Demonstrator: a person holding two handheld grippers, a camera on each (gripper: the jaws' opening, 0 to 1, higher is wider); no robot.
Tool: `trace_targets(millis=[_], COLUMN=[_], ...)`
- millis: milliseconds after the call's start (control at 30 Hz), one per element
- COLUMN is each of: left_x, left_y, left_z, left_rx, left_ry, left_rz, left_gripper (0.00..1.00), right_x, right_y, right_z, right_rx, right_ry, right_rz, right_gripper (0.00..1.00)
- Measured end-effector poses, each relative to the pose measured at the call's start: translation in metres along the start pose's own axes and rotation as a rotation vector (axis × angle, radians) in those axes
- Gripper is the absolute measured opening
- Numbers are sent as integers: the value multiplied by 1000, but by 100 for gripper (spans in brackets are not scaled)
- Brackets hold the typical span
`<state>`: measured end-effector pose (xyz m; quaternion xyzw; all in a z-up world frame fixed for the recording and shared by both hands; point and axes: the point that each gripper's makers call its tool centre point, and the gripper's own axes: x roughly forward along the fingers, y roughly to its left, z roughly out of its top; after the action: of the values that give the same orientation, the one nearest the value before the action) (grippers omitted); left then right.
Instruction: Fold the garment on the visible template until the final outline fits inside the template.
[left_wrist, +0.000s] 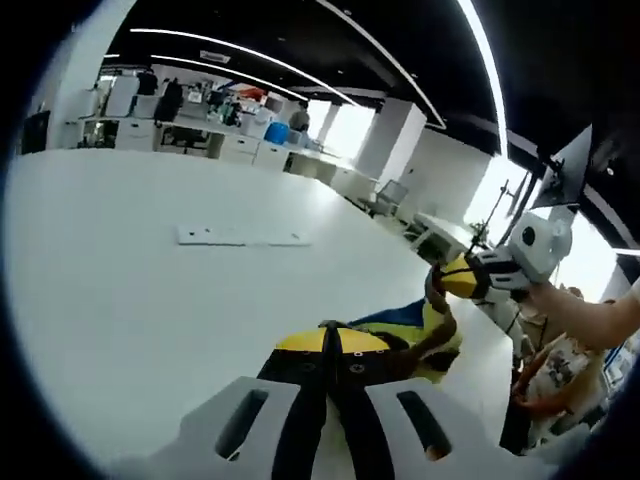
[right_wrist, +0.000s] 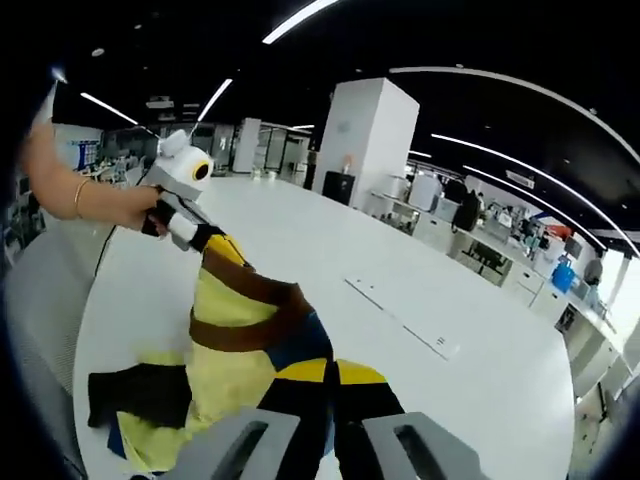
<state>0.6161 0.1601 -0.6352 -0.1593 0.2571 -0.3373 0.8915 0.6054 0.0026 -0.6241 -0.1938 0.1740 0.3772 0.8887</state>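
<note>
A yellow garment (right_wrist: 232, 300) with brown, blue and black parts is held up between both grippers above the white table (right_wrist: 330, 245); its lower part lies bunched on the tabletop. In the right gripper view my right gripper (right_wrist: 328, 375) is shut on one edge of it, and my left gripper (right_wrist: 205, 238) pinches another corner higher up at the left. In the left gripper view my left gripper (left_wrist: 330, 338) is shut on the garment (left_wrist: 405, 318), and my right gripper (left_wrist: 450, 283) holds the cloth at the right.
A flat white rectangular panel (left_wrist: 240, 237) (right_wrist: 400, 315) lies in the table (left_wrist: 150, 290) beyond the garment. A grey chair (right_wrist: 40, 300) stands by the table's edge. A person (left_wrist: 550, 370) is at the right. Desks and a white pillar (right_wrist: 365, 140) lie far off.
</note>
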Motion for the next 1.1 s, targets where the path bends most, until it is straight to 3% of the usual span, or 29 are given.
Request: trace_targets(millis=[33,133,333,600,667,767,933,1000,1067,1100], left_x=[4,14,35,67,69,77,91,95,98,98], left_y=[5,16,40,66,70,83,91,94,97,98], left_z=[4,11,7,4,3,-1,-6,-9,-10,-10], left_rx=[-40,-2,-30,-55,-36,-2,53,51,70,85], left_ry=[-10,-34,-25,-30,-30,-4,22,37,40,42], left_rz=[8,33,86,150,165,215,237,246,257,258], left_gripper=[0,0,0,0,0,0,0,0,0,0], right_x=[5,13,30,60,65,74,87,91,93,93], right_y=[-10,-25,-44,-74,-81,-86,-86,-86,-84,-85], right_z=[-4,-11,-31,-58,-64,-75,-91,-97,-102,-104], right_rx=[3,33,69,237,234,240,248,266,349,338], right_ry=[8,14,52,70,83,117,162,181,175,182], right_rz=[-29,-57,-88,-152,-174,-191,-198,-195,-201,-202], right_gripper=[0,0,0,0,0,0,0,0,0,0])
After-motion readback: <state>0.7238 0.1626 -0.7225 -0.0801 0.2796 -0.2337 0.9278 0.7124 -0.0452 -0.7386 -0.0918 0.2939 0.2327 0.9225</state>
